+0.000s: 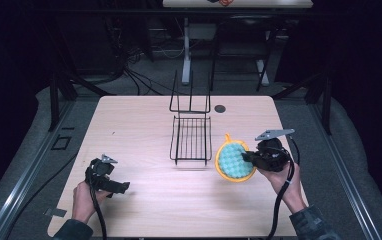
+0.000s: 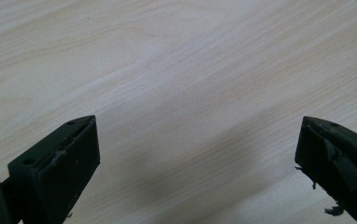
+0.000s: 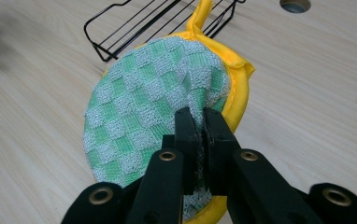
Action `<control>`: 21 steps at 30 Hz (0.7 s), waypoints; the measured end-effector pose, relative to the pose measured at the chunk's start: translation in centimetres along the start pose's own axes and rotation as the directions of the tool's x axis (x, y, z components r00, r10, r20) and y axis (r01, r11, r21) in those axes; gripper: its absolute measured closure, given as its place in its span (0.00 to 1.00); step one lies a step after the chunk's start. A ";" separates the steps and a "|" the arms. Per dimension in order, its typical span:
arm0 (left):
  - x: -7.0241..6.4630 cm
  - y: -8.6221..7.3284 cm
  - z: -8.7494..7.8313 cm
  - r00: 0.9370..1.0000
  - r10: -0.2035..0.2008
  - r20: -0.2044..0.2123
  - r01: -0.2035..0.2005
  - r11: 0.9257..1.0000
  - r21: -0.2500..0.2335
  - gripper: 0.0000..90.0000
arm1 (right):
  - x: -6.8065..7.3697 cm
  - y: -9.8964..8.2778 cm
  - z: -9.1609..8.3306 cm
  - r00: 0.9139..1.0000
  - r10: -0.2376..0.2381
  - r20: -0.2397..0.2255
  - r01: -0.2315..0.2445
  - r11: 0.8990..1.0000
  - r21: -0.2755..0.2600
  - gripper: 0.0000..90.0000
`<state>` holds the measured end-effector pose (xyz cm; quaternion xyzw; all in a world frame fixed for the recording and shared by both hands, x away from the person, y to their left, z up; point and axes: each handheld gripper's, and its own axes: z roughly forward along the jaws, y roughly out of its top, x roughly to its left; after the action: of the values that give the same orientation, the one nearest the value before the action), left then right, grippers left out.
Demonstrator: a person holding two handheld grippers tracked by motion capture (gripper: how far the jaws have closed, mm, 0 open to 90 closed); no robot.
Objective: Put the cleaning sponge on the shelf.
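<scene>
Presently the round pot holder, green-and-white checked cloth with a yellow border and a yellow hanging loop, sits at the right of the counter, just beside the right edge of the black wire rack. Its loop points toward the far side, close to the rack's near right corner. In the right gripper view the pot holder appears tilted, its near edge raised into the grip and its far edge toward the counter; whether the far edge touches the wood cannot be told.

Right gripper: the fingers are drawn narrow, pinched on the checked cloth at the pot holder's near right edge. The fabric puckers into a fold where it enters between them. The grip sits on the edge of the pad, not at its middle, with the yellow border showing just to the right of the fingers.

Left gripper: held at the near left of the counter, well apart from the rack and the pot holder. Its fingers stand wide, with bare wood between them and nothing in contact.

A small dark round opening lies in the counter beyond the rack's upright back, to the right.
</scene>
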<state>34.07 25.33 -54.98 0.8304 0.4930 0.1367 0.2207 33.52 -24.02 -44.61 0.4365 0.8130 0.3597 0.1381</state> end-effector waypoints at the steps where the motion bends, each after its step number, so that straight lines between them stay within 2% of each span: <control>1: 0.0 0.0 -0.1 1.000 -0.003 -0.001 0.003 1.000 -0.003 0.00 | -0.1 0.0 0.0 1.000 0.001 -0.003 -0.001 1.000 -0.001 0.96; 9: 0.0 -0.1 -0.4 1.000 0.001 -0.003 -0.001 1.000 -0.029 0.00 | 0.0 0.4 0.6 1.000 0.012 0.001 -0.012 1.000 0.001 0.96; 21: 0.0 0.0 -0.3 1.000 0.005 0.000 -0.006 1.000 -0.019 0.00 | 0.4 1.5 1.0 1.000 -0.010 0.004 0.010 1.000 -0.014 0.96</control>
<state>33.91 25.39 -54.70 0.8296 0.4894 0.1421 0.2279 34.77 -22.67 -44.21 0.4319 0.8125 0.3638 0.1444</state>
